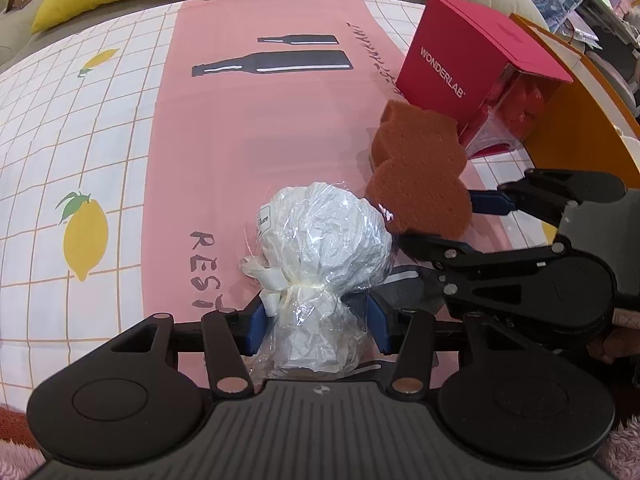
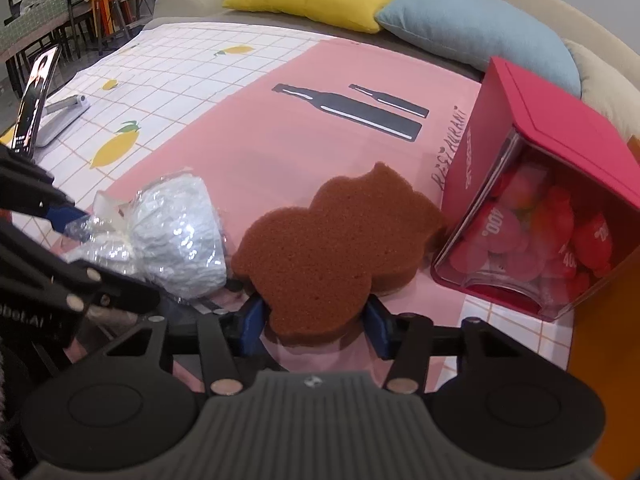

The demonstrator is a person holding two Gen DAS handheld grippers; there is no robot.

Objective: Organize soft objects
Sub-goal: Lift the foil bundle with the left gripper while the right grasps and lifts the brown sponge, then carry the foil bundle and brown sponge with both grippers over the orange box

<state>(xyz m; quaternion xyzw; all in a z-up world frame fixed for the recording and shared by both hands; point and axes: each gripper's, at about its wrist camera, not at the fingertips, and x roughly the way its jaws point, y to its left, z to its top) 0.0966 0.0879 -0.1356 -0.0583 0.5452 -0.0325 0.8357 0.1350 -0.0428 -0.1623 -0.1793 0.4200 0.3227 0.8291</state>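
Brown bear-shaped sponge (image 2: 340,248) clamped at its near end between the right gripper (image 2: 316,326) fingers, angled up off the pink mat (image 2: 248,136). Plastic-wrapped white bundle (image 1: 320,240) pinched at its tied neck by the left gripper (image 1: 318,326), just left of the sponge. Red WONDERLAB box (image 2: 536,200) ahead-right, near the sponge's far edge.

Side by side, low over the worktop: the left gripper (image 1: 318,326) clamps a wrapped white bundle (image 1: 324,240), while the right gripper (image 2: 316,326) pinches a brown sponge (image 2: 332,248).
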